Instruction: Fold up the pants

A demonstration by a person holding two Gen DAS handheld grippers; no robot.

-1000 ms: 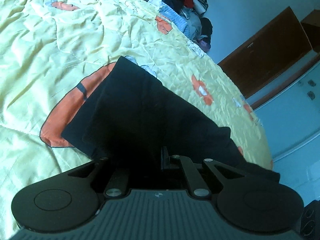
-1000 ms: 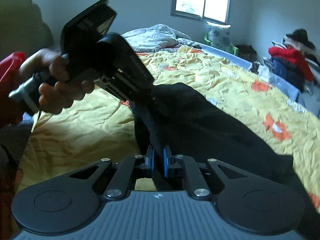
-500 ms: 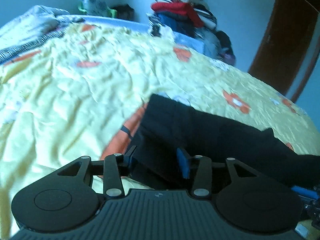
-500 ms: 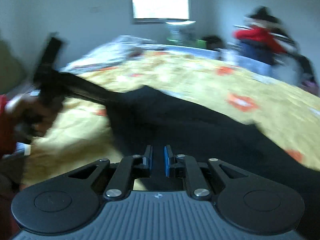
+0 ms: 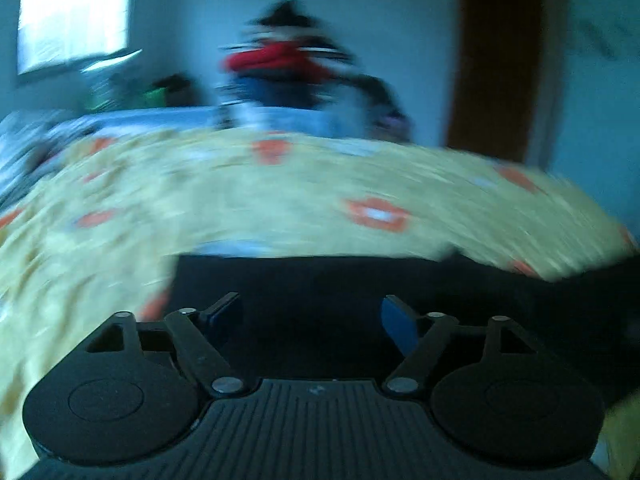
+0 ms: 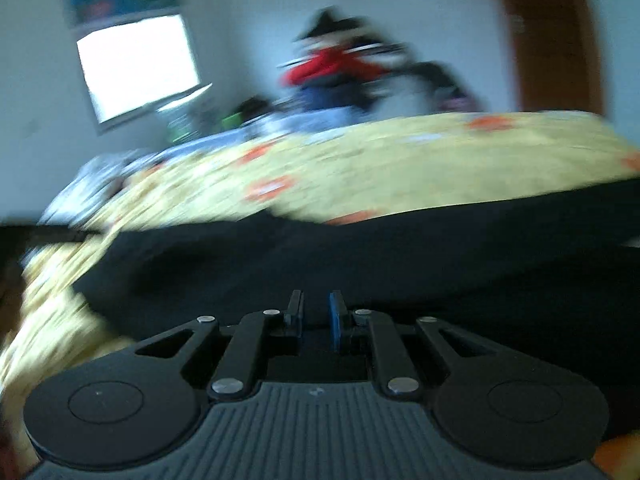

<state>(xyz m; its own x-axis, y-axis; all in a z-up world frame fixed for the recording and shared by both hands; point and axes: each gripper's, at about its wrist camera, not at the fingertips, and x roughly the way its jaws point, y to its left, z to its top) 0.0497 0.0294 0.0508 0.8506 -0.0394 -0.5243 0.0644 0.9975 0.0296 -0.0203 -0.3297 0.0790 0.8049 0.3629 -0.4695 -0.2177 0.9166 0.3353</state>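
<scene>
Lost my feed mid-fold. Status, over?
Left gripper wide open, just released. Right gripper has been opening, jaws narrowly apart; grip unclear. Black pants lying across yellow bedspread. Nothing in the way.

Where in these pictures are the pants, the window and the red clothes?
pants (image 6: 400, 264), right wrist view, on the flat black cloth.
window (image 6: 136, 72), right wrist view, on the bright pane.
red clothes (image 5: 280, 60), left wrist view, on the blurred red garment atop the pile.

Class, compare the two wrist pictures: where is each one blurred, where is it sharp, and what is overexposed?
Left wrist view: bedspread and clothes pile smear sideways; the left gripper stays sharp. Right wrist view: same smear, the window blown out white, black pants featureless, the right gripper crisp.
</scene>
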